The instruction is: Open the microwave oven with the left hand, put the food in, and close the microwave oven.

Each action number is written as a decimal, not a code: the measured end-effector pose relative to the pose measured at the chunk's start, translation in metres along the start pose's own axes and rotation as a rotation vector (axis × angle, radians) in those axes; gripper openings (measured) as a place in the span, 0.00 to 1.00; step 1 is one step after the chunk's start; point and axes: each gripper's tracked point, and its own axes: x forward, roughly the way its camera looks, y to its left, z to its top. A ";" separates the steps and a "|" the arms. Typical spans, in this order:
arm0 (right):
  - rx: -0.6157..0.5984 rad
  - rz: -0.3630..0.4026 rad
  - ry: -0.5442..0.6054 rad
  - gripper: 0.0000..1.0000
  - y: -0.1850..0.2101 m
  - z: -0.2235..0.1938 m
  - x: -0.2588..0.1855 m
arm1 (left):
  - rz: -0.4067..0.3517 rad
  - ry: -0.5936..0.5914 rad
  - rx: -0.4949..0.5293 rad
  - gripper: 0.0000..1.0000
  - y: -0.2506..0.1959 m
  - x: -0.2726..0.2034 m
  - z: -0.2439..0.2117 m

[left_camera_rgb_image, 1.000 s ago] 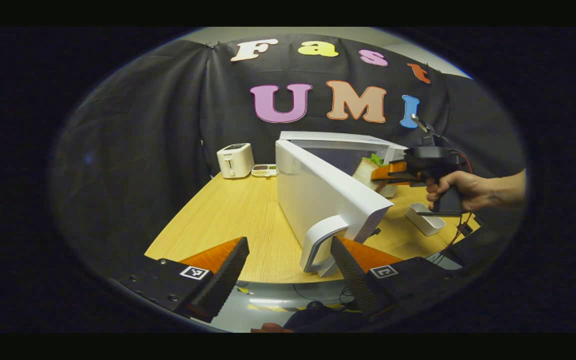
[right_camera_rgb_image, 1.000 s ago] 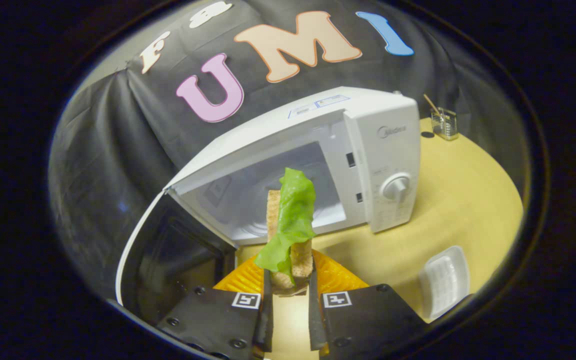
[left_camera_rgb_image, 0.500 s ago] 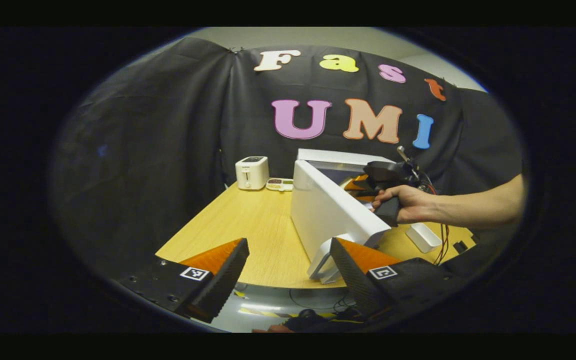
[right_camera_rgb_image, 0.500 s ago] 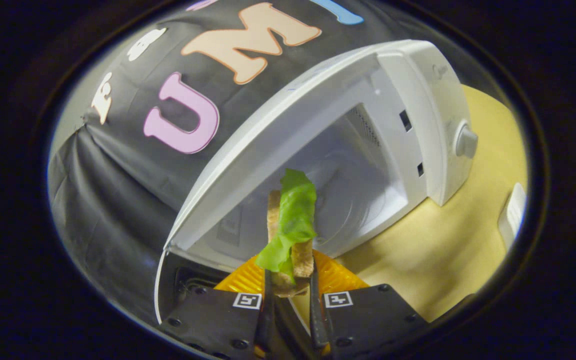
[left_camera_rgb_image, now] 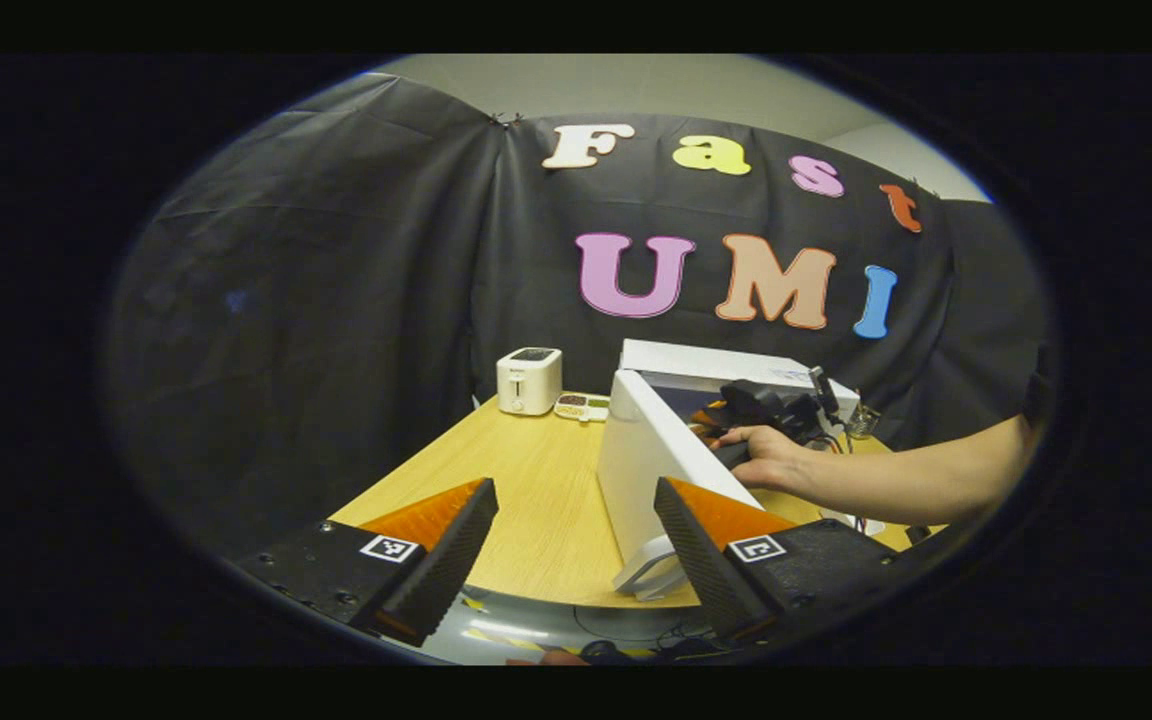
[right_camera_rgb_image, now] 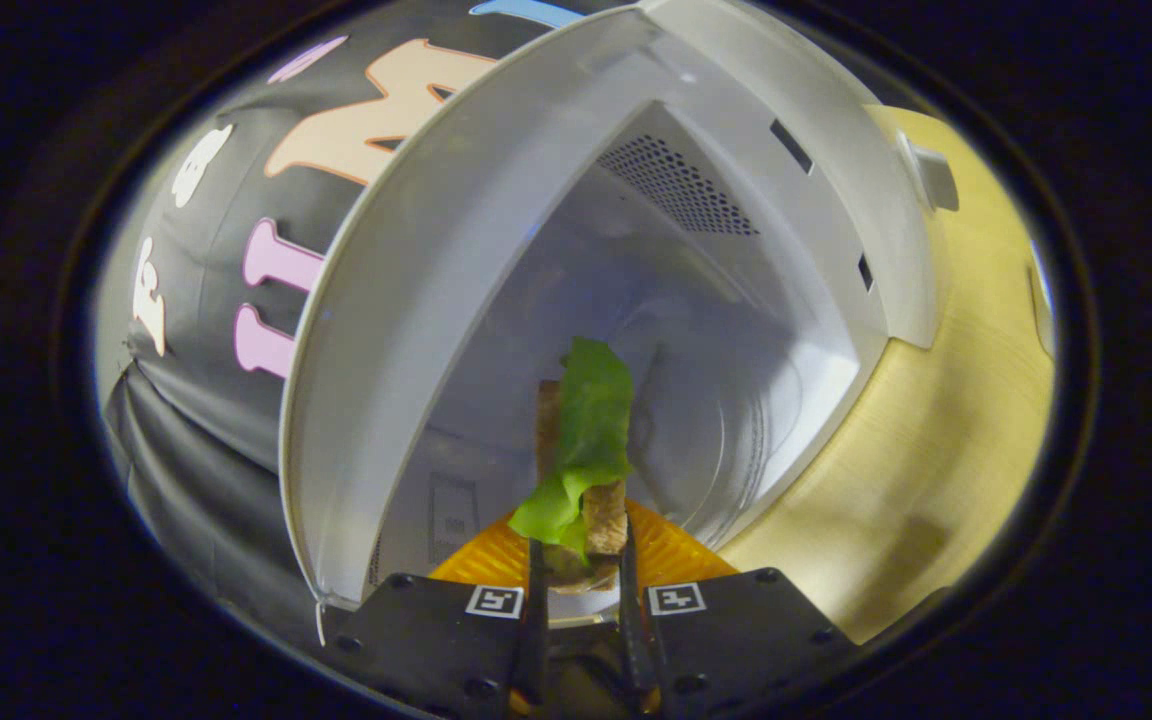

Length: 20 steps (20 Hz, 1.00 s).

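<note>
The white microwave oven (left_camera_rgb_image: 716, 365) stands on the wooden table (left_camera_rgb_image: 526, 500) with its door (left_camera_rgb_image: 651, 465) swung wide toward me. My left gripper (left_camera_rgb_image: 576, 545) hangs open near the table's front edge, its fingers apart and nothing between them, a little short of the door handle (left_camera_rgb_image: 648, 572). In the right gripper view, my right gripper (right_camera_rgb_image: 581, 590) is shut on a sandwich (right_camera_rgb_image: 581, 450) of bread with a green lettuce leaf, held upright at the mouth of the oven's white cavity (right_camera_rgb_image: 696, 330). In the left gripper view a hand (left_camera_rgb_image: 766, 460) holds that gripper at the oven opening.
A small white toaster (left_camera_rgb_image: 529, 380) and a little tray of food (left_camera_rgb_image: 582, 406) stand at the back of the table, left of the oven. The oven's glass turntable (right_camera_rgb_image: 736, 440) lies beyond the sandwich. Bare tabletop (right_camera_rgb_image: 936, 440) runs right of the oven.
My right gripper has carried the sandwich forward from in front of the oven to its cavity. My left gripper has drawn back from the door handle, still open.
</note>
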 end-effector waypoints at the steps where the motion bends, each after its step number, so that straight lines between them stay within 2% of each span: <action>1: 0.007 0.000 -0.013 0.31 -0.001 0.003 0.005 | 0.010 0.018 0.010 0.94 0.003 -0.001 -0.004; 3: 0.017 0.006 -0.037 0.31 -0.001 0.009 0.014 | 0.019 0.018 0.028 0.97 0.006 -0.007 -0.004; 6: 0.022 0.006 -0.081 0.30 -0.003 0.016 0.023 | 0.036 0.025 0.033 0.94 0.009 -0.010 -0.003; 7: 0.024 0.012 -0.084 0.23 -0.002 0.016 0.024 | 0.043 0.028 0.036 0.94 0.011 -0.011 -0.004; 9: 0.008 -0.002 -0.077 0.24 -0.007 0.015 0.025 | 0.052 0.018 0.038 0.95 0.013 -0.012 -0.001; 10: -0.006 -0.030 -0.068 0.32 -0.012 0.012 0.024 | 0.054 0.015 0.036 0.94 0.012 -0.011 0.001; 11: -0.028 -0.074 -0.060 0.31 -0.024 0.011 0.021 | 0.052 0.012 0.031 0.95 0.012 -0.011 0.001; 12: -0.048 -0.110 -0.057 0.39 -0.033 0.013 0.018 | 0.048 0.010 0.026 0.94 0.010 -0.009 0.001; 13: -0.076 -0.148 -0.056 0.53 -0.043 0.012 0.020 | 0.046 0.011 0.022 0.96 0.010 -0.009 0.001; 15: -0.135 -0.176 -0.058 0.66 -0.049 0.017 0.015 | 0.046 0.005 0.019 0.94 0.010 -0.006 0.002; 16: -0.178 -0.183 -0.050 0.67 -0.051 0.019 0.012 | 0.046 0.000 0.018 0.95 0.009 -0.005 0.003; 17: -0.222 -0.196 -0.043 0.78 -0.056 0.019 0.008 | 0.045 -0.005 0.015 0.96 0.009 -0.004 0.005; 20: -0.309 -0.226 -0.012 0.78 -0.073 0.019 -0.005 | 0.040 -0.009 0.011 0.94 0.009 0.003 0.006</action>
